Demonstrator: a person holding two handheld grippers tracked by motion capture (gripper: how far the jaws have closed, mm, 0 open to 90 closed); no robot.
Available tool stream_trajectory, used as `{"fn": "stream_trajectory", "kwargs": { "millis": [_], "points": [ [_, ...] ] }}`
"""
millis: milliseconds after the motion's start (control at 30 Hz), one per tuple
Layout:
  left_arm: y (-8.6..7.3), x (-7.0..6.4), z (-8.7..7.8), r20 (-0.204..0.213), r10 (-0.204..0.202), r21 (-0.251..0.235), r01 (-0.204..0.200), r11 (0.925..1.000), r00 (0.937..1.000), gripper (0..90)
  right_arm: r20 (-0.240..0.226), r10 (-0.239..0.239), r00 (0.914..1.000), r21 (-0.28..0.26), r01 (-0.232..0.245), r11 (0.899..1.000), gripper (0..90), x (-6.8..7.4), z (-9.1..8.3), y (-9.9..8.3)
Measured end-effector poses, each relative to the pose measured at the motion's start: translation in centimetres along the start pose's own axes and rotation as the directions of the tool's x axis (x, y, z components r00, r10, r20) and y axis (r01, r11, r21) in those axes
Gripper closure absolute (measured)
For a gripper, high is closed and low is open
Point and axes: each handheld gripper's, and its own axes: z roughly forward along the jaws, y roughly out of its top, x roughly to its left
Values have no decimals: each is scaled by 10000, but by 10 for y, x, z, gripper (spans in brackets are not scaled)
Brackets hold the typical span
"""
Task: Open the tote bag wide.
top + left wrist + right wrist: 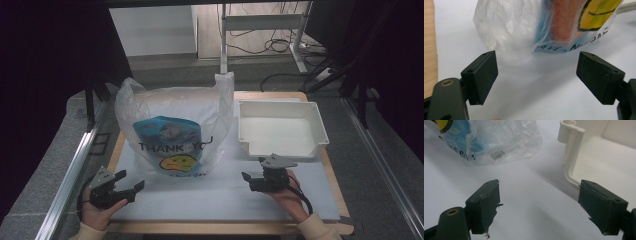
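Note:
A clear plastic bag printed with "THANK YOU" and a yellow smiley stands upright at the table's middle left, with a blue packet inside. In the left gripper view the bag rises just beyond the open jaws. My left gripper rests at the front left, open and holding nothing, a short way from the bag's base. My right gripper sits at the front right, open and holding nothing, just before the white tray. In the right gripper view the bag lies ahead left and the tray's corner ahead right.
A white mat covers the wooden table. The tray has nothing in it. Metal rails run along both sides of the table. Behind it stand a desk leg and cables on the floor.

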Motion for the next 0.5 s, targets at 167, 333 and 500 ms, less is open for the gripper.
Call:
{"fn": "stream_trajectory", "kwargs": {
  "millis": [167, 333, 500],
  "points": [
    [5, -3, -5, -34, 28, -128, -29, 9999, 10000, 190, -63, 145, 9999, 73, -144, 9999, 166, -1, -1, -1],
    [14, -6, -13, 124, -52, -214, 54, 9998, 9999, 213, -96, 20, 10000, 15, -19, 10000, 166, 3, -1, 2],
    [26, -11, -23, 188, 162, -388, -154, 9991, 9997, 234, -179, -268, 9995, 80, 270, 9996, 166, 8, 2, 2]
  ]
}}
